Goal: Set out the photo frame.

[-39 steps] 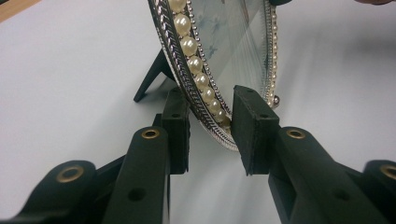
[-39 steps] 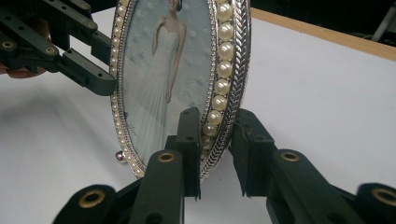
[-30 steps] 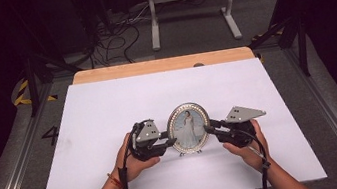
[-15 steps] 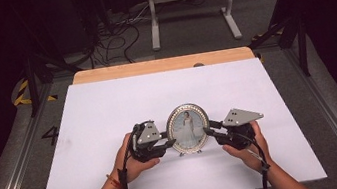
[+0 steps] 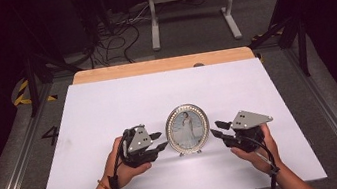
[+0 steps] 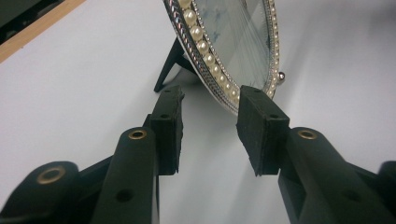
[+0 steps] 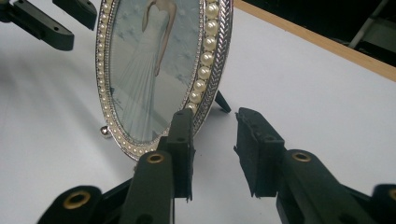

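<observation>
Both claws gape, empty — left gripper and right gripper flank the oval picture frame, upright mid-table. Left gripper view catches its rear prop — hidden from above.

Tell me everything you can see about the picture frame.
The frame is oval, silver-looking metal with a ring of pearl-like beads around a glazed photo of a figure in a long white dress. It stands upright on the white table, near the front middle, propped by a dark rear leg and small ball feet. The left gripper and right gripper flank it, both open; neither grips it.
</observation>
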The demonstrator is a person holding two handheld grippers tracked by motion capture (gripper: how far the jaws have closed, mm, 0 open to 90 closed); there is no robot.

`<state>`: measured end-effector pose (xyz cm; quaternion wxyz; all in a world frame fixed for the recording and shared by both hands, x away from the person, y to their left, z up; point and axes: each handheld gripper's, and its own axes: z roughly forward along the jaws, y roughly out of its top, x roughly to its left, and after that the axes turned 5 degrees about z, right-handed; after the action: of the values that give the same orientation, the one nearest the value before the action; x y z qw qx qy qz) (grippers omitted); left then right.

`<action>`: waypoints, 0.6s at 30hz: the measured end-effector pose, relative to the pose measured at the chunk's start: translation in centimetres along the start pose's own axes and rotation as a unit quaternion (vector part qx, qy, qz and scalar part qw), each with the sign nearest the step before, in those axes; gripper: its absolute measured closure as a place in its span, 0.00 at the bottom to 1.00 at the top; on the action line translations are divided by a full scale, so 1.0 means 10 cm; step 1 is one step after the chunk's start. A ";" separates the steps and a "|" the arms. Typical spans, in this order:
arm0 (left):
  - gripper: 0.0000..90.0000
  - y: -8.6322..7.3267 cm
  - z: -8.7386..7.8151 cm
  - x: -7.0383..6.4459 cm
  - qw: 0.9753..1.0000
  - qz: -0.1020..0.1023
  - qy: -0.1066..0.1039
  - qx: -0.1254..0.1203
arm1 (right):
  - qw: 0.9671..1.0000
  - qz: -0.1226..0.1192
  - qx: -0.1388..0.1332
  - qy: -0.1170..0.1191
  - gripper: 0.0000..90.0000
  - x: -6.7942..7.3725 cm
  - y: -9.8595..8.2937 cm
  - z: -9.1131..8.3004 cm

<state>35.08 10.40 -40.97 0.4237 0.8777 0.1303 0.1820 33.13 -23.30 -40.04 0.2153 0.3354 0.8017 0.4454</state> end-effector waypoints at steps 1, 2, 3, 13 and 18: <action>0.67 -0.02 -0.02 0.00 1.000 0.000 0.001 -0.002 | 1.000 -0.002 0.000 -0.002 0.74 0.00 0.00 -0.01; 0.67 -0.04 -0.05 -0.01 1.000 0.001 0.005 -0.002 | 1.000 -0.005 0.001 -0.004 0.73 0.00 -0.01 -0.02; 0.66 -0.06 -0.08 -0.01 1.000 -0.003 0.008 -0.003 | 1.000 -0.005 0.001 -0.005 0.72 -0.01 -0.02 -0.04; 0.55 -0.24 -0.31 -0.10 0.999 -0.008 0.034 0.005 | 1.000 -0.012 0.009 -0.015 0.63 -0.04 -0.13 -0.16; 0.47 -0.37 -0.37 -0.13 0.999 -0.018 0.045 0.017 | 0.999 -0.016 0.019 -0.021 0.58 -0.05 -0.21 -0.20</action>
<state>32.05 14.73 -42.07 0.4058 0.8731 0.1678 0.2119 31.49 -25.62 -40.78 0.2326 0.3359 0.8108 0.4191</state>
